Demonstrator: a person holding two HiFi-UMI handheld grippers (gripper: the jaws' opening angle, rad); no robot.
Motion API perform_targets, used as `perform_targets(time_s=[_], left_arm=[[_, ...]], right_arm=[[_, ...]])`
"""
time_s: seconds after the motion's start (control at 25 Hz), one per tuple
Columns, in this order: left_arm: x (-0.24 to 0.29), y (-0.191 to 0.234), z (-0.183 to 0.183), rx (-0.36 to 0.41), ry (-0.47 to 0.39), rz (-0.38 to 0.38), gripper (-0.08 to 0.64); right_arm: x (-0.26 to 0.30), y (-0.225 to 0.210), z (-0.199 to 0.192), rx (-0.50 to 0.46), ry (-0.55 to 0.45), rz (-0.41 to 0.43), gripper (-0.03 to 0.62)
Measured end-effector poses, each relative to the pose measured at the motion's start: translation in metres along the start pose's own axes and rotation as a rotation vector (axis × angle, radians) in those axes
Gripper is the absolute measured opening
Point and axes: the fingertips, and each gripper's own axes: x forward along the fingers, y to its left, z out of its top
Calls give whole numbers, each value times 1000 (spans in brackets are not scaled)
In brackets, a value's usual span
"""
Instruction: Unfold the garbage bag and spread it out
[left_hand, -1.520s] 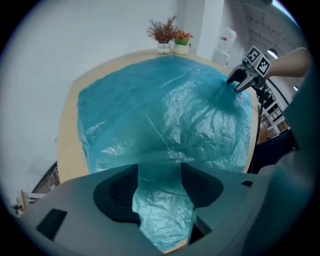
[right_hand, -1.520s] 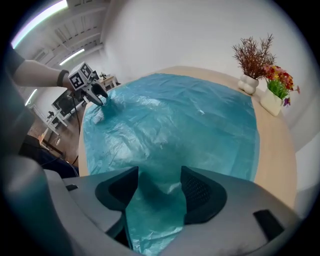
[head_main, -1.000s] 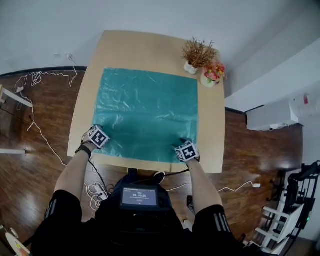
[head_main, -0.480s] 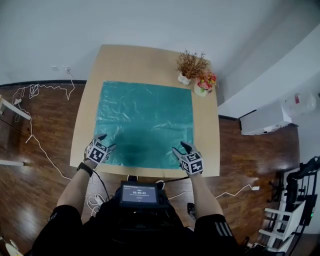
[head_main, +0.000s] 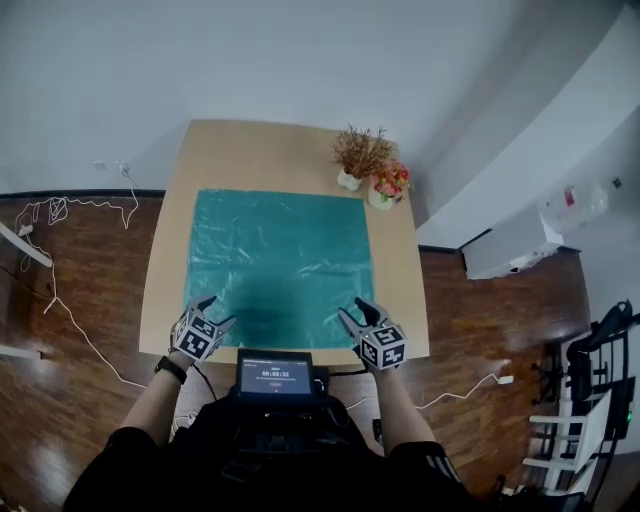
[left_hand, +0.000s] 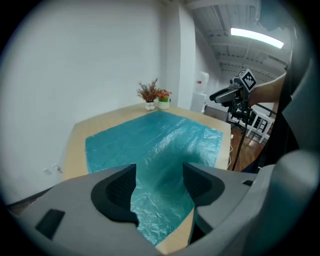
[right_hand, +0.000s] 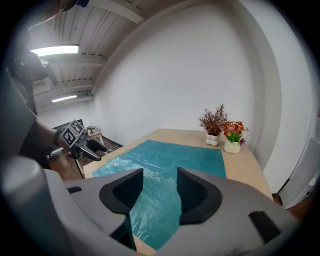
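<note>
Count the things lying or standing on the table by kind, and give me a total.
Garbage bag: 1
Potted plants: 2 (dried plant, flowering plant)
Total: 3

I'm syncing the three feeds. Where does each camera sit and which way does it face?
Head view: on the person's head, looking steeply down at table and bag; shows forearms, left gripper, right gripper.
Left gripper view: rides the left gripper, faces across the bag toward the plants; shows its open jaws and the right gripper.
Right gripper view: rides the right gripper, faces likewise; shows its closing jaws, nothing between them, and the left gripper.
Shared: bag, plants.
</note>
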Motion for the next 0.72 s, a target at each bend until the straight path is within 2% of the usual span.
perform_targets(time_s=[0.36,0.72], left_arm=[[-14,2,-26,-2,23,-6,304],[-19,-8,-18,-11,2,12,304]], right_arm=[[-28,1,4,36,-51,-59,232],[-42,7,9,26,-76,-41,232]])
